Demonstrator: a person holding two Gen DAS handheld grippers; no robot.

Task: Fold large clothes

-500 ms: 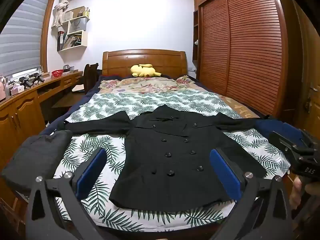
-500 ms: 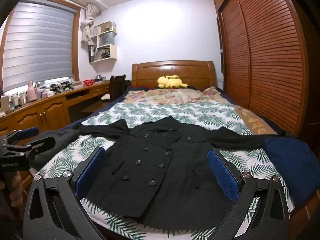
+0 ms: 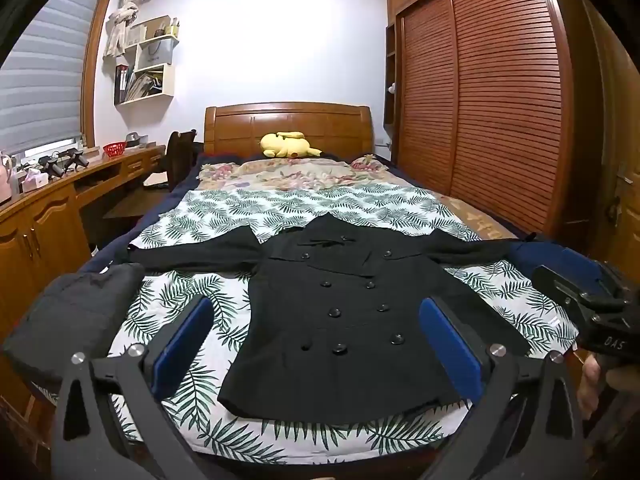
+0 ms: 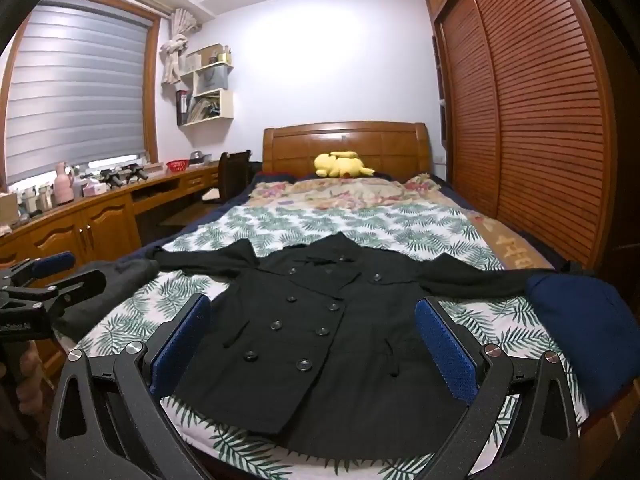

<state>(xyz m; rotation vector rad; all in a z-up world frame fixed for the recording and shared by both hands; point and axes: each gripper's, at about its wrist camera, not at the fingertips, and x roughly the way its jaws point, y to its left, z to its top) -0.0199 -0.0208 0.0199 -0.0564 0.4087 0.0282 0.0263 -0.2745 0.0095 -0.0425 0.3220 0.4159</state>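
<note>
A black double-breasted coat (image 3: 340, 320) lies flat and face up on the bed, sleeves spread to both sides; it also shows in the right wrist view (image 4: 320, 344). My left gripper (image 3: 316, 348) is open and empty, held above the coat's hem at the foot of the bed. My right gripper (image 4: 312, 344) is open and empty, also above the hem. The right gripper appears at the right edge of the left wrist view (image 3: 592, 312). The left gripper appears at the left edge of the right wrist view (image 4: 36, 288).
The bed (image 3: 312, 208) has a leaf-print sheet. A folded dark grey garment (image 3: 68, 320) lies at its left front corner, a folded navy garment (image 4: 584, 332) at the right front. A yellow plush (image 3: 288, 146) sits by the headboard. A wooden desk (image 3: 44, 208) runs left, a wardrobe (image 3: 500, 100) right.
Both grippers have tilted slightly, so the coat sits a little higher in both views. The coat has not moved.
</note>
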